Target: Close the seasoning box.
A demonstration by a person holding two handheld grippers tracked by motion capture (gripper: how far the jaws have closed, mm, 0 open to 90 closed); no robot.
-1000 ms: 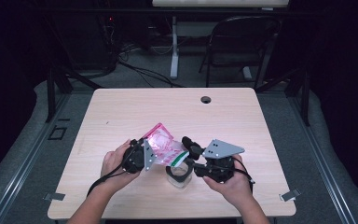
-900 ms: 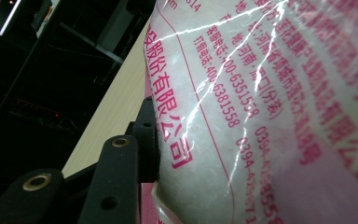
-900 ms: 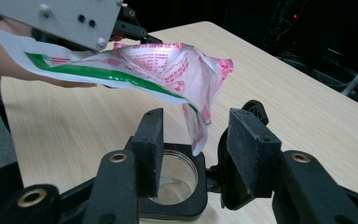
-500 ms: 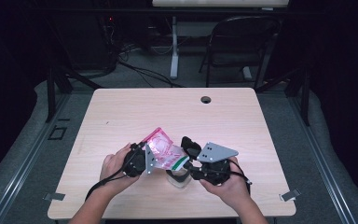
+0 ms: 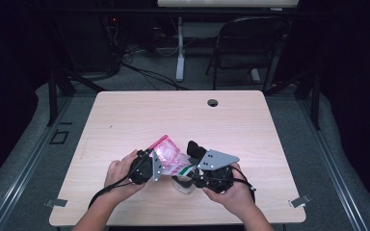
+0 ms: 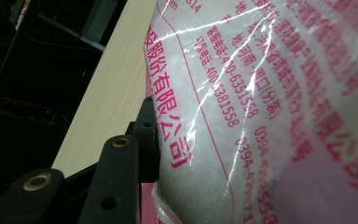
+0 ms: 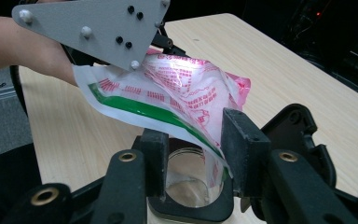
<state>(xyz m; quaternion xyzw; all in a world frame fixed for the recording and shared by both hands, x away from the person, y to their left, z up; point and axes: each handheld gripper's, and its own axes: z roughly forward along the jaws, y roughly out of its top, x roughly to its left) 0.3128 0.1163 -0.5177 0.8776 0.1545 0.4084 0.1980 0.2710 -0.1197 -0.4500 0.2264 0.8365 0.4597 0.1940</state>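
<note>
Two grippers: I hold one in each hand, low over the table [image 5: 125, 115].
Bag: the pink and white bag [image 5: 169, 156] hangs tilted between them, above the glass jar [image 7: 189, 179].
My left gripper [image 5: 147, 167]: its jaws pinch the bag's side.
My right gripper [image 7: 193, 149]: its jaws have just been closing, with the bag's open end and the jar between them. I cannot tell if they press yet.

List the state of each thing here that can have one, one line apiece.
Plastic bag: sealed-looking body with white grains inside, held tilted above the table, its lower edge hanging into the jar.
Glass jar: upright on the table, lidless, between the right gripper's jaws.
Left gripper: shut on the plastic bag.
Right gripper: jaws just closing around the jar; contact cannot be told.
</note>
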